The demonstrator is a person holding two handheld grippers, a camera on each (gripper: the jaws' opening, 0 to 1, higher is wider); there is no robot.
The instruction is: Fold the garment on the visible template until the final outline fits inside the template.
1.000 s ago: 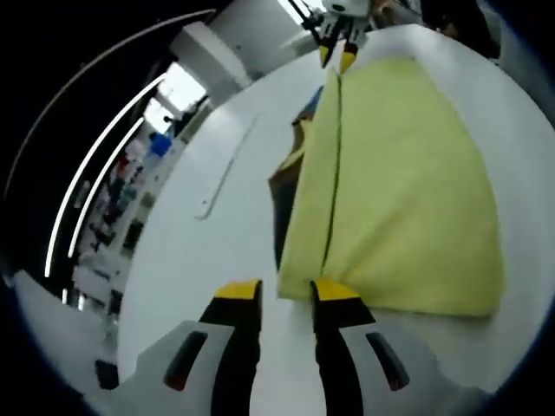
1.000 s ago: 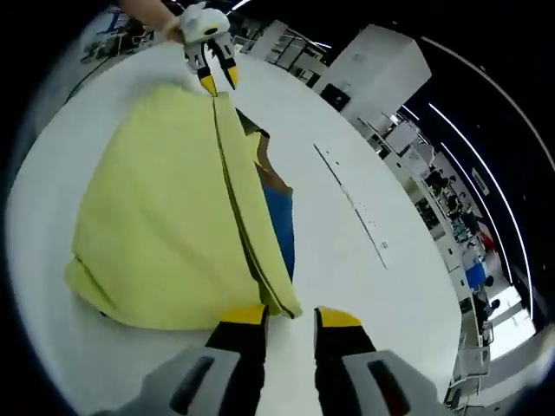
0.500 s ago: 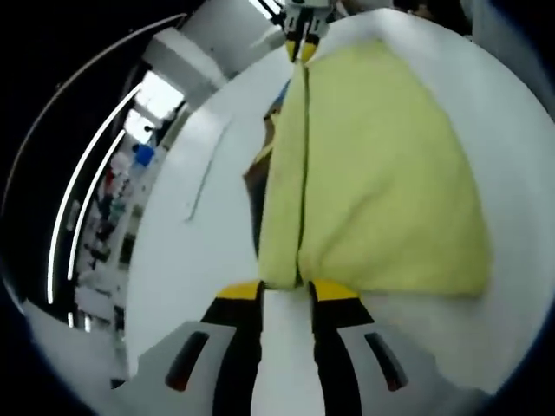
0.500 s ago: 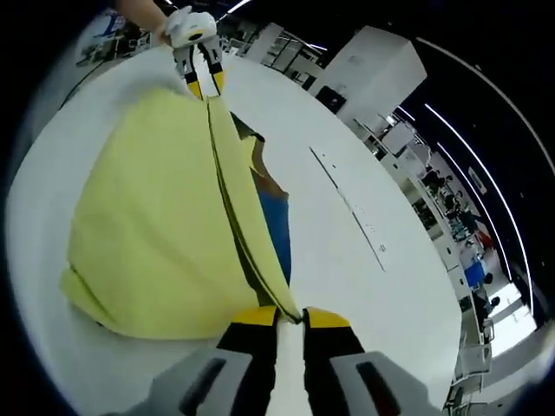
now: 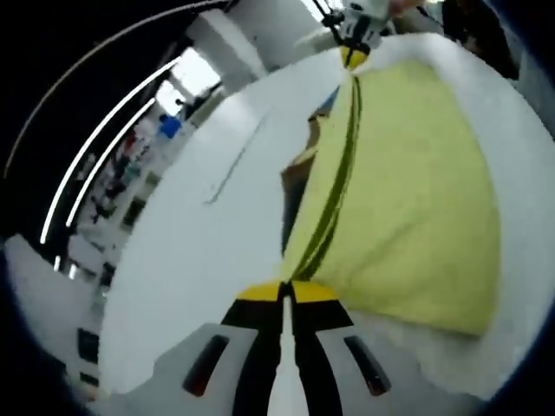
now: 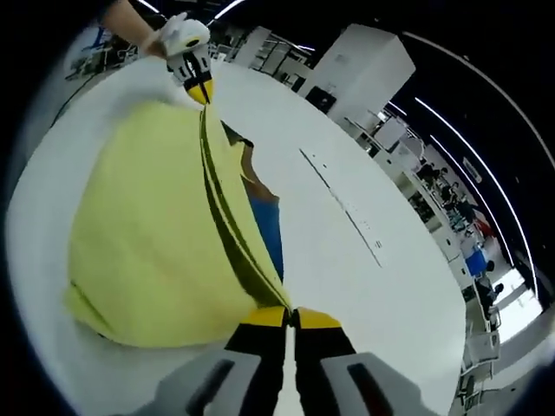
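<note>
Since a second ago I have brought both tongs together: each pair gaped beside the fold edge then, and now each pinches it. My left tongs (image 5: 283, 290) are clamped on the near corner of the yellow garment (image 5: 416, 191), with the right tongs (image 5: 353, 56) gripping the far end of the same edge. In the right gripper view my right tongs (image 6: 290, 316) bite the near corner of the garment (image 6: 147, 234), the left tongs (image 6: 199, 88) holding the far end. The garment lies on the white bench (image 6: 347, 260), partly covering the blue and brown template (image 6: 267, 227) at its edge.
</note>
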